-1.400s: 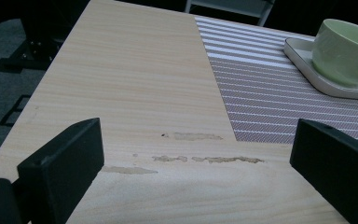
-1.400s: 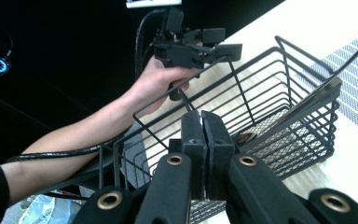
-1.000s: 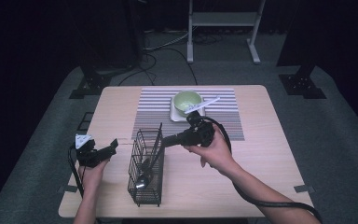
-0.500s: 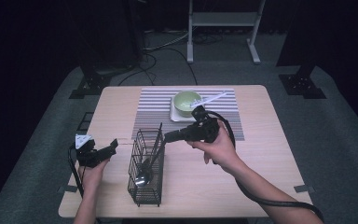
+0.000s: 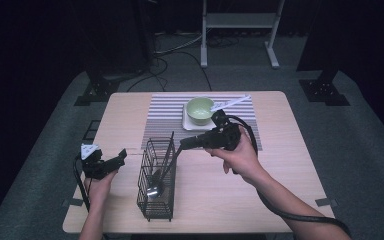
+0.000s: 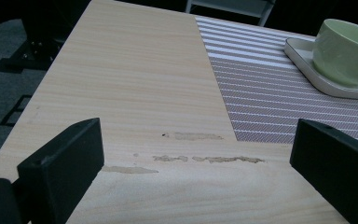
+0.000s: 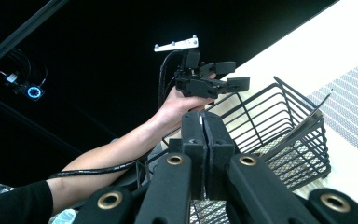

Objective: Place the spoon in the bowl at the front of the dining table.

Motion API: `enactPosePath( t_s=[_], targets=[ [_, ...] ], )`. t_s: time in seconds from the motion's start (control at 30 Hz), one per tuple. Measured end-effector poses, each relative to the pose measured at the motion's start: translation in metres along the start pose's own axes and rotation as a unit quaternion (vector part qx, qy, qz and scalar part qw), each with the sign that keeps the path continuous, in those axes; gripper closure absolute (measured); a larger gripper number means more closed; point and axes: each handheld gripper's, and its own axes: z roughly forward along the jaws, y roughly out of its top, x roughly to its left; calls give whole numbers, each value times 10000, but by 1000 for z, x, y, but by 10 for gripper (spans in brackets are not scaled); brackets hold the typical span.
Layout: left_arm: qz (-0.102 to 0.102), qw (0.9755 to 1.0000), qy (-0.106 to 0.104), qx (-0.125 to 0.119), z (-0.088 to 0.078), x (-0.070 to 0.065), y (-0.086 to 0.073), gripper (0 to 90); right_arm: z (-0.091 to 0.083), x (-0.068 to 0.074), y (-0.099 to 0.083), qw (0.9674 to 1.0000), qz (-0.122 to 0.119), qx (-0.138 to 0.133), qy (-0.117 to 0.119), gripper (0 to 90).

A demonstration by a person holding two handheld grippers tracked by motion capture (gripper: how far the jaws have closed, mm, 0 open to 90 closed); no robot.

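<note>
Holds the right tongs [image 5: 182, 144] pressed fully shut, level, tips aimed left at the top of the wire basket [image 5: 156, 200], with nothing seen between the jaws in the right gripper view; probably lingers there because of the spoon [image 5: 155, 189], which stands bowl-down inside the basket with its dark handle leaning up toward the far right rim, just beside those tips; cannot tell whether tips and handle touch. Rests the left tongs [image 5: 120, 156] low at the left of the counter [image 5: 280, 170], jaws spread wide and gripping nothing, bare wood between them in the left gripper view; likely parks them there to stay clear of the basket yet near enough to steady it. Leaves the green bowl [image 5: 200, 109] on its white plate [image 5: 190, 122] at the far side, on the striped mat [image 5: 165, 112], well apart from the basket. Sets the basket close to the near edge, so offers little margin toward the person; gives open wood to the right and near right for drawing the right hand back; allows a narrow gap between the left tongs and the basket wall.
</note>
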Motion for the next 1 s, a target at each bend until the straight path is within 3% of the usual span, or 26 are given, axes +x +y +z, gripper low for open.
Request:
enactPosePath(
  t_s=[1.0],
  targets=[
    [-17,10000,4,7,1,-1,-1,16,-37,1,-2,9998,66,-176,-90,888]
  ],
)
